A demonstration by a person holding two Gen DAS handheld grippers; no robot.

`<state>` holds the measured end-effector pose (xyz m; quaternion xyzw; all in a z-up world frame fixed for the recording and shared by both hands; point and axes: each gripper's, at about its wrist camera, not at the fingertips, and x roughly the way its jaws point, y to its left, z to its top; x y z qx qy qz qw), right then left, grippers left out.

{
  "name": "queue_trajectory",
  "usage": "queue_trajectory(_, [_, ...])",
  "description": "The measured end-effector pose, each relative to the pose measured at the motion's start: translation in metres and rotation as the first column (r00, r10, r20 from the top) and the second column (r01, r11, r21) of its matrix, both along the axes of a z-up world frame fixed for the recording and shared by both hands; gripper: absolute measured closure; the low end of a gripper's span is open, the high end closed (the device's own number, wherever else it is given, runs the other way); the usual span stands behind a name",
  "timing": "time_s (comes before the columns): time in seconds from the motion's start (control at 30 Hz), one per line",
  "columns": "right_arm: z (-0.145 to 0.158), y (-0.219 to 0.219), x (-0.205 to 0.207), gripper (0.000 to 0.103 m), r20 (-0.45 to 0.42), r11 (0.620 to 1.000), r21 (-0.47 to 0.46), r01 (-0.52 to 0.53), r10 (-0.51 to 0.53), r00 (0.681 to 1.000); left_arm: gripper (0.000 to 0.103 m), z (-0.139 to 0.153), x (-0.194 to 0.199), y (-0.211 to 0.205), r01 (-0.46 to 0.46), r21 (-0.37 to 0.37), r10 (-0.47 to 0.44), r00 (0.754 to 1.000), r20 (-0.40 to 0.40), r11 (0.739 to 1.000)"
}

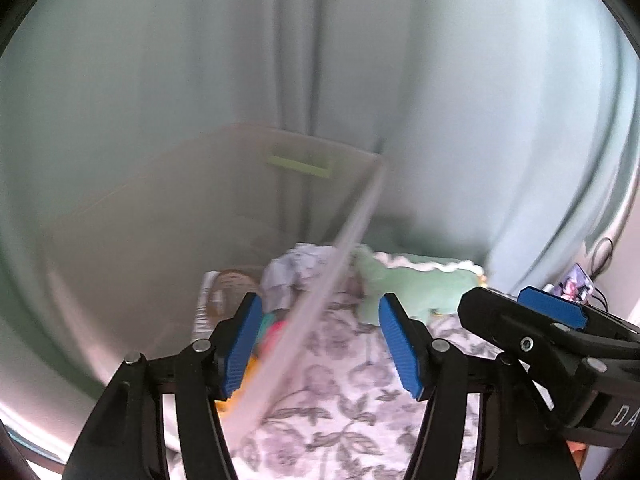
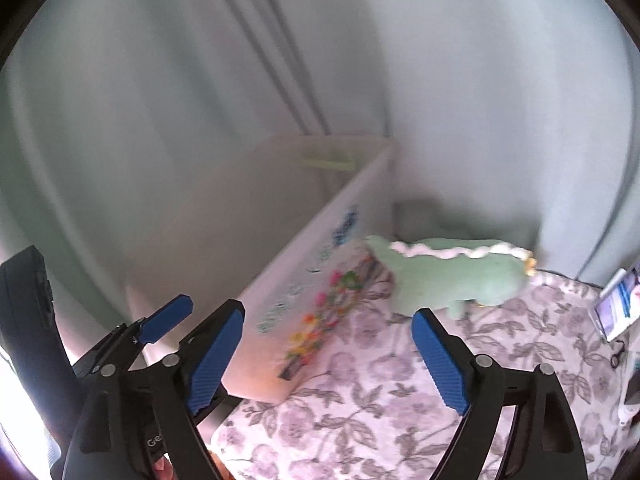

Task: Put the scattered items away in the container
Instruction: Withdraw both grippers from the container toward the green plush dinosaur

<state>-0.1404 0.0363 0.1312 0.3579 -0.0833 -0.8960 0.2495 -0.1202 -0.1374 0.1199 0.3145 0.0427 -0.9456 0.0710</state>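
The left gripper [image 1: 320, 344] is hanging with its jaws spread wide and holding nothing; the near rim of the translucent container [image 1: 336, 264] is running straight between them. Only this view is looking down into the bin: a crumpled pale cloth [image 1: 292, 272], a round brownish item [image 1: 232, 284] and some pink and yellow bits [image 1: 272, 332] are lying inside, just ahead of the left-hand jaw, all smeared by blur and hard to name.

The right gripper [image 2: 328, 356] is also standing wide open and empty. Its view is showing what the other cannot: the container's outer wall [image 2: 320, 292], printed with blue lettering and coloured flowers, sitting ahead of the left-hand jaw. The lettering is too blurred to read.

The green plush dinosaur [image 2: 452, 276] is lying on the floral bedspread [image 2: 360, 420] outside the bin, its nose touching or nearly touching the wall, beyond and slightly right of the right gripper's jaws. In the left wrist view its head is partly hidden behind the rim.

A lit screen [image 2: 618, 304] is being cut off at the far right edge. Pale curtains [image 2: 480, 100] are filling the background.
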Motion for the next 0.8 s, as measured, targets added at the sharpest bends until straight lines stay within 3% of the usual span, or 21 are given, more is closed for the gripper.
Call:
queue_trajectory(0.2, [-0.021, 0.046, -0.022, 0.008, 0.04, 0.996, -0.02, 0.088, -0.088, 0.995, 0.04, -0.02, -0.031, 0.042, 0.103, 0.004, -0.103, 0.994, 0.035, 0.995])
queue_trajectory(0.33, [-0.046, 0.07, -0.04, 0.0, 0.093, 0.993, -0.038, 0.113, -0.109, 0.99, 0.034, -0.043, -0.051, 0.061, 0.162, 0.013, -0.163, 0.984, 0.072, 0.987])
queue_trajectory(0.6, [-0.1, 0.099, -0.078, 0.0, 0.216, 0.98, -0.054, 0.192, -0.176, 0.96, 0.034, -0.106, -0.099, 0.065, 0.152, 0.074, -0.165, 0.963, 0.214, 0.986])
queue_trajectory(0.8, [-0.137, 0.116, -0.105, 0.0, 0.3, 0.968, -0.073, 0.238, -0.207, 0.931, 0.034, -0.141, -0.125, 0.068, 0.145, 0.092, -0.165, 0.946, 0.278, 0.985])
